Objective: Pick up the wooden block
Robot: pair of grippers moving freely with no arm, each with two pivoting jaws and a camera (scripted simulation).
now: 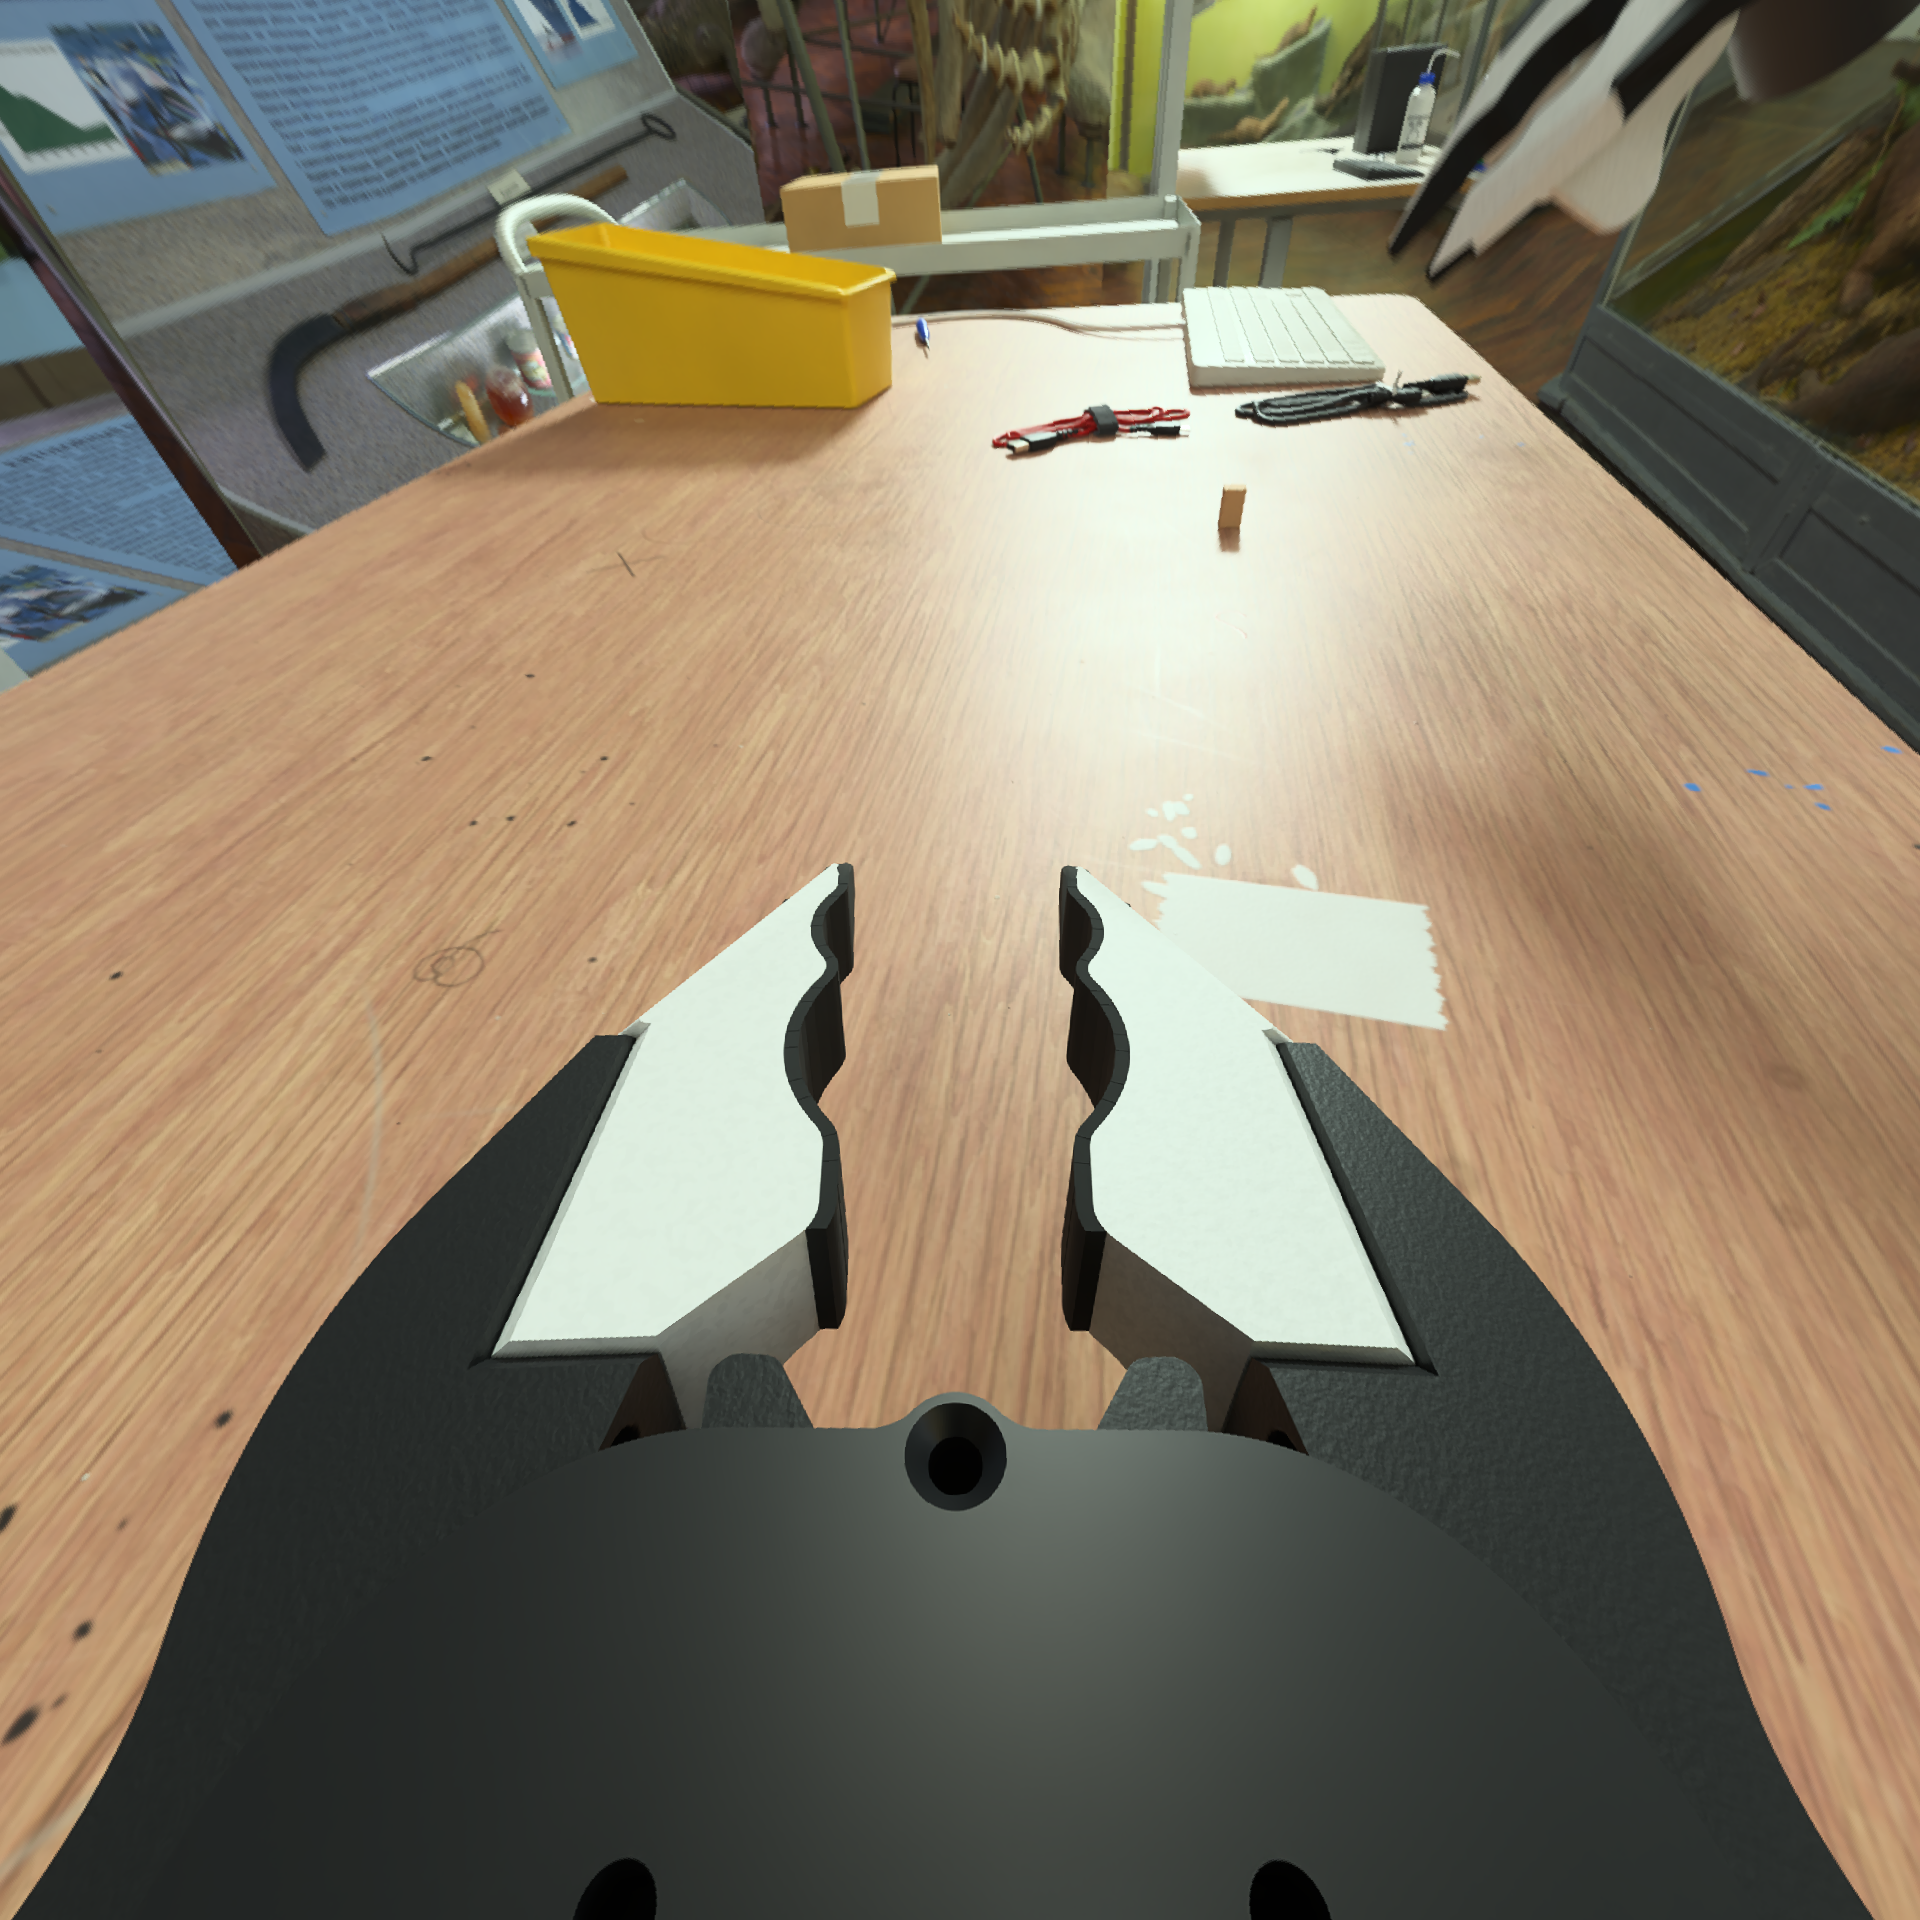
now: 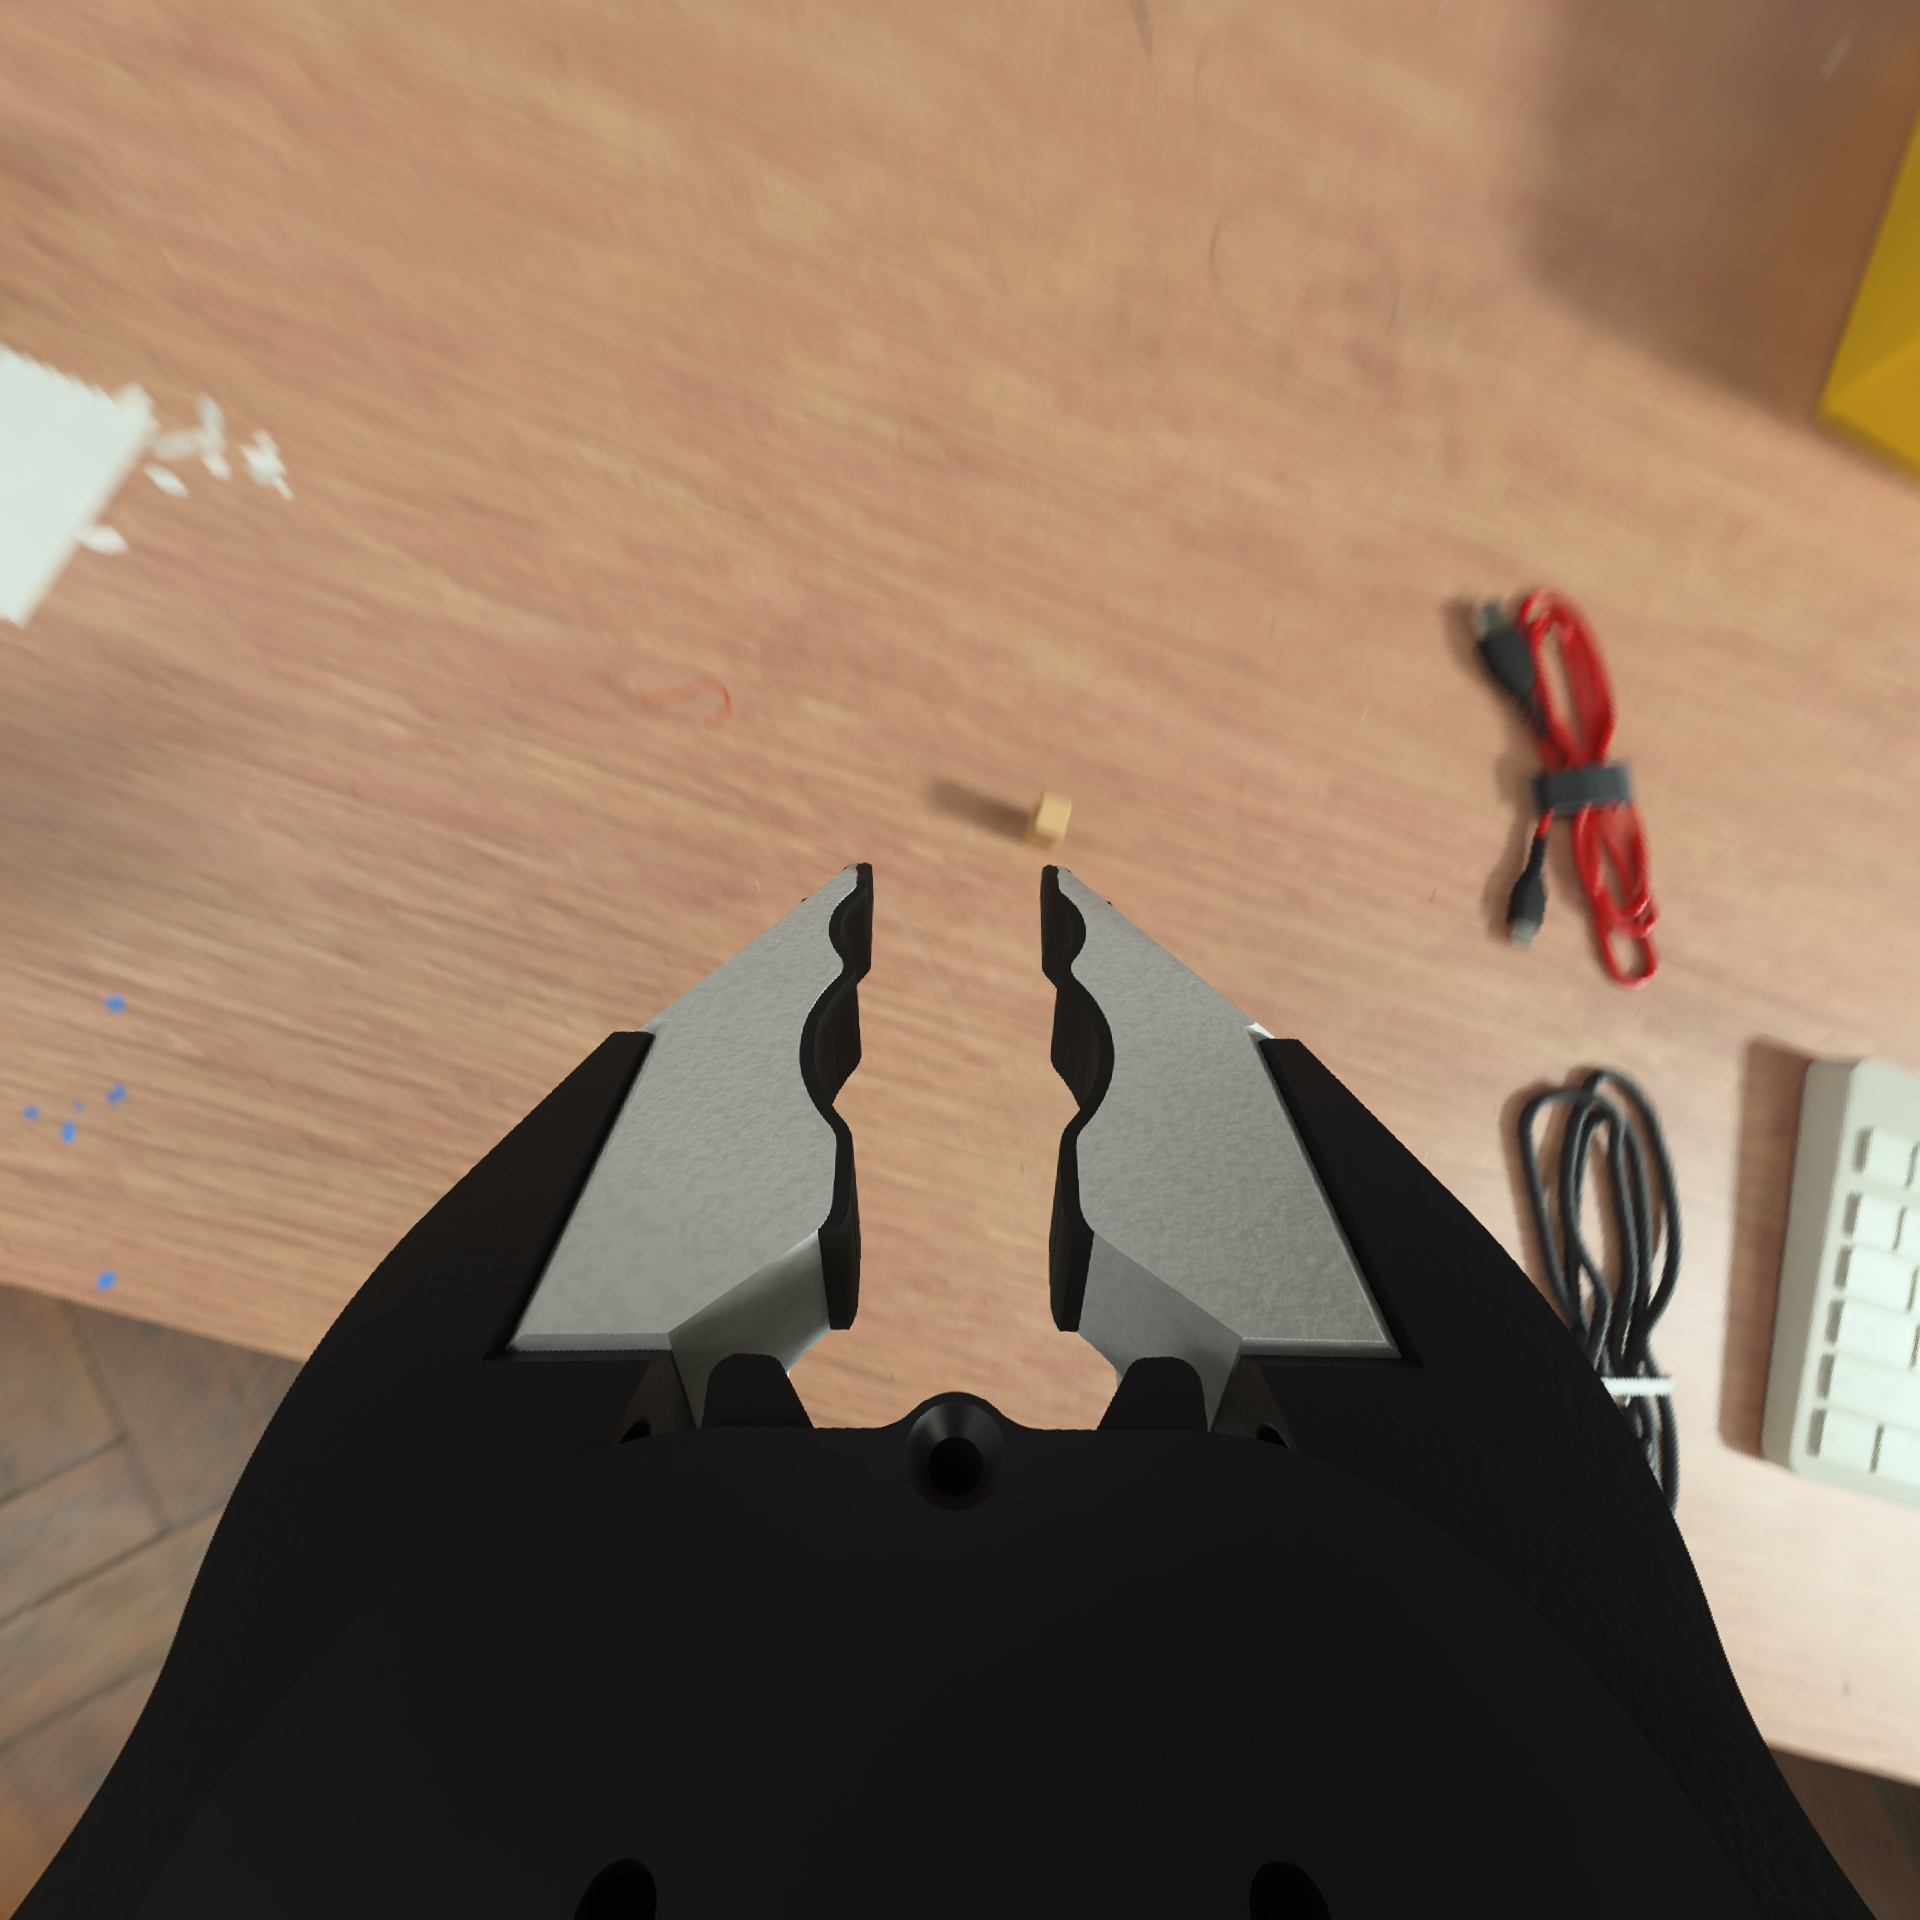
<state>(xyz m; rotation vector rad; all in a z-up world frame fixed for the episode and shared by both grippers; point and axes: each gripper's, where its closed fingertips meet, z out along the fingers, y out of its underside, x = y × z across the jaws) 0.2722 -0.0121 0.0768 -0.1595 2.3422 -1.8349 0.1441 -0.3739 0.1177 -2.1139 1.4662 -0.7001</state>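
Observation:
The small wooden block stands upright on the wooden table, far ahead and to the right of my left gripper, which is open and empty low over the near part of the table. In the right wrist view the block is seen from above, just beyond and slightly right of my right gripper, which is open, empty and high above the table. The right gripper also shows in the left wrist view at the top right.
A yellow bin stands at the far left of the table. A red cable, a black cable and a white keyboard lie beyond the block. White tape is stuck near my left gripper. A dark cabinet borders the right edge.

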